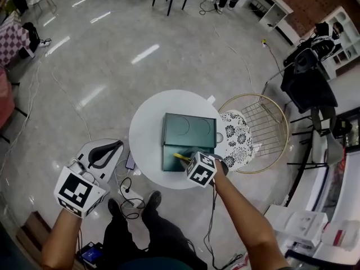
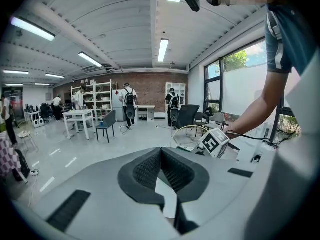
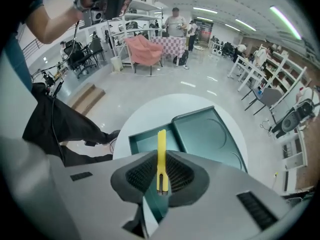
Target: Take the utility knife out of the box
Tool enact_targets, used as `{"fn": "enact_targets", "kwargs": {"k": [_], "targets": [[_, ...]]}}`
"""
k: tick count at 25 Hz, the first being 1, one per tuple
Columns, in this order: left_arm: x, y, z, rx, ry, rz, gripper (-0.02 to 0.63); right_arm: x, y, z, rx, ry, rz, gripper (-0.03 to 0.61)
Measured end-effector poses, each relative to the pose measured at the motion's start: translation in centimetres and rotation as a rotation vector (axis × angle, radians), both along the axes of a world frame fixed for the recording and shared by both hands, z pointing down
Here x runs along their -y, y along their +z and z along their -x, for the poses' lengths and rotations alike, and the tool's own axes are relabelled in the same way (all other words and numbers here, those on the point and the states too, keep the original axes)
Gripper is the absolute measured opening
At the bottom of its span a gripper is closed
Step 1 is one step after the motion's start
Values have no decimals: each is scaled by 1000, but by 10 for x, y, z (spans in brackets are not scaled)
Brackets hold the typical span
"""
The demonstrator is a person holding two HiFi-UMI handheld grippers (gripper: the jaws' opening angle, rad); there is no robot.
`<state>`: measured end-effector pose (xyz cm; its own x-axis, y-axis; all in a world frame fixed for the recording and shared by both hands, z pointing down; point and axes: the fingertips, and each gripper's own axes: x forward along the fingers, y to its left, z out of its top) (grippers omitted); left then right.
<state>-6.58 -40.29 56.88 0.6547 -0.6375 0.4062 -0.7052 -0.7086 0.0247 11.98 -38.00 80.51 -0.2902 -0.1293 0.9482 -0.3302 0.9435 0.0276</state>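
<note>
- The slim yellow plastic utility knife [image 3: 161, 159] sat clamped by its near end between the right gripper's [image 3: 161, 178] two ribbed black pads, and its length pointed straight out ahead of the jaws.
- In the head view the knife [image 1: 180, 157] lay over the near half of the open dark green box [image 1: 171, 161]; whether its far tip touched the box could not be told.
- That box lay flat with its shallow tray [image 3: 142, 139] nearest the person and its hinged lid [image 3: 209, 134], marked with round outlines, folded open beyond it.
- The box rested on a round white table [image 1: 145, 134], close to the edge nearest the person.
- Just beside the table on the right stood a round gold wire chair [image 1: 269, 122] with a black-and-white patterned cushion [image 1: 233, 138].
- The left gripper [image 2: 161, 153] was held well off the table to the person's left, low near the knees, with its jaws pressed together and nothing between them.
- A glossy grey floor [image 1: 112, 55] surrounded the table, with cables trailing across it.
</note>
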Motion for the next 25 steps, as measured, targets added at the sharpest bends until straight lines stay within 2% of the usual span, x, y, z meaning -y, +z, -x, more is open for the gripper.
{"fn": "enact_targets", "kwargs": {"k": [6,14,21,25], "targets": [[-17,-66,-1,11,35,-45,18,-10,-81,3,76,106,-101,71],[-40,-152,-8,4,81,-146,18,-23,-201,-7,230,325,-288,71],[-77,-228,-19,-23,119,-238,18,-50,-336,-11,459,494,-471,71],[-92,-261,-21,-29,135,-286,18,-66,-411,-10,568,531,-598,71]]}}
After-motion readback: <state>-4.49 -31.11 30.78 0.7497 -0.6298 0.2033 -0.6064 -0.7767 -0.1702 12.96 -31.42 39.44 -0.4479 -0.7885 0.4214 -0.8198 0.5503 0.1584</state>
